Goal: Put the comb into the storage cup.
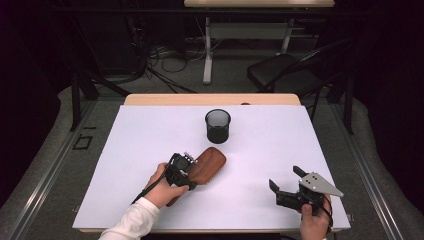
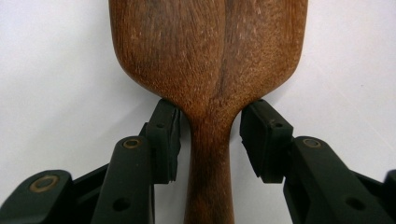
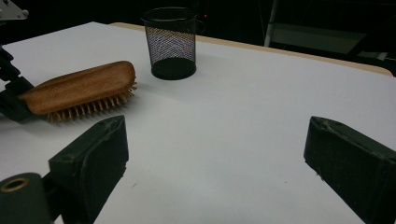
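With my left gripper (image 2: pixel 209 135) I am set to grasp the wooden hairbrush (image 1: pixel 202 167) lying bristles-down on the white table (image 1: pixel 280 150), jaws straddling its neck with slight gaps, my right gripper (image 1: pixel 285 178) wide open; next, pinch firmly.

A worktop (image 1: pixel 150 130) covered with a white sheet, its wooden edge showing at the far side, carries a black mesh cup (image 1: pixel 218 126) standing upright near the far middle and a wooden hairbrush (image 1: pixel 207 165) lying bristles down nearer the front, left of centre.
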